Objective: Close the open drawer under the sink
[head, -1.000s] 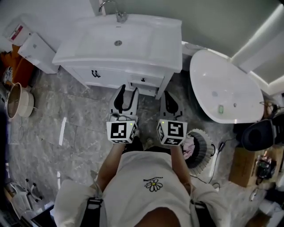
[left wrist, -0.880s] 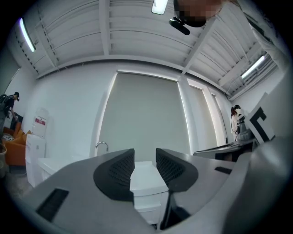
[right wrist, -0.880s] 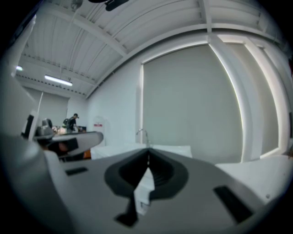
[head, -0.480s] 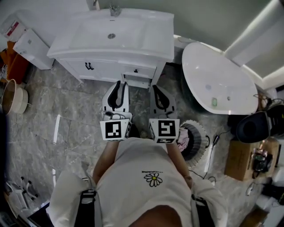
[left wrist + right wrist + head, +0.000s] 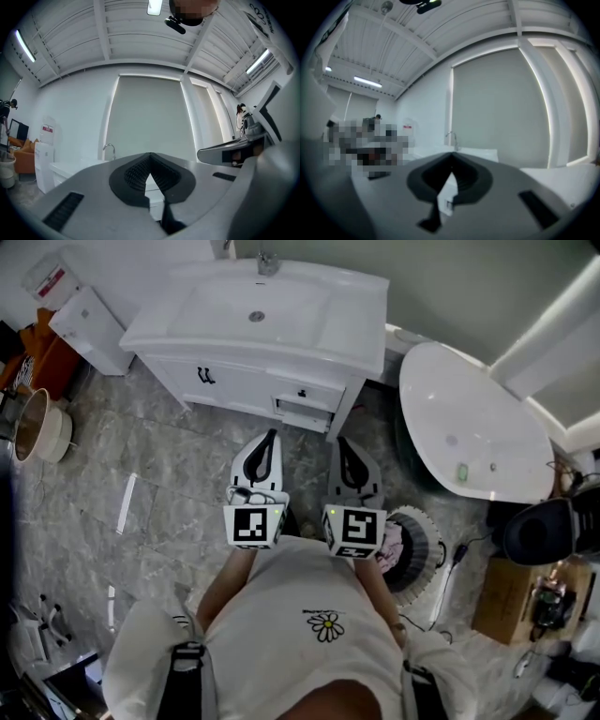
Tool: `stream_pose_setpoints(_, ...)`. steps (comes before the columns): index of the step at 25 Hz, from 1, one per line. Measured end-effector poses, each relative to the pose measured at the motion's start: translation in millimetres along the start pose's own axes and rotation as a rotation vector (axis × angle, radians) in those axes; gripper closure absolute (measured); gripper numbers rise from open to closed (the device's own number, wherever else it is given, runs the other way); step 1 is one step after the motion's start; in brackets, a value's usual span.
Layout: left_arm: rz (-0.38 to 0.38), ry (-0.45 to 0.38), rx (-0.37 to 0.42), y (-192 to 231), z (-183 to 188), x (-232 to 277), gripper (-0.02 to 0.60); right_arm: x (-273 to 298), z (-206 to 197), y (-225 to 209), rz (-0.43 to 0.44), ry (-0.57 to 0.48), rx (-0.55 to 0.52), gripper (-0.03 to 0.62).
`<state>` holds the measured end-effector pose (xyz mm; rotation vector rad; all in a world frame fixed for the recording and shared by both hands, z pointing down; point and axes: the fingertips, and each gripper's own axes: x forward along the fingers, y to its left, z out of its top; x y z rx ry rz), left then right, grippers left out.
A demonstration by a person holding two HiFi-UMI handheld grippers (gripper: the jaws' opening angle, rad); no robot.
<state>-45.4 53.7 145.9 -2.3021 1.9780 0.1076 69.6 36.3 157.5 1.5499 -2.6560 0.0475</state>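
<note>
Now jaws together, empty: left gripper [image 5: 271, 434] freshly so, right gripper [image 5: 339, 441].

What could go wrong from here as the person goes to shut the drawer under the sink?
1. The drawer is open and both grippers are short of it. The left gripper, whose jaws have just been closing on nothing, and the shut right gripper flank it. A straight push may miss it and hit the door or leg.
2. A narrow shut tip pressing off-centre may slip or skew the drawer.
</note>
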Motion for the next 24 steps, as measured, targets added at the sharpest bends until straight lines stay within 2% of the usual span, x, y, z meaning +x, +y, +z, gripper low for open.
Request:
stream_pose_setpoints(9, -0.013, -0.014, 0.034, -12, 9, 0, 0.561, -2, 3, -11, -0.004, -0.037, 0.041, 0.565)
stream_pose_setpoints(12, -0.008, -0.007, 0.021, -13, 12, 0, 0.561, 0, 9, -10, 0.003, -0.053, 0.044, 0.565)
stream_pose_setpoints(17, -0.012, -0.033, 0.062, -11, 18, 1, 0.561, 0, 13, -10, 0.011, -0.068, 0.047, 0.565)
stream_pose_setpoints(24, 0.015, -0.019, -0.006, -4, 18, -1, 0.561, -2, 13, -7, 0.011, -0.071, 0.043, 0.565)
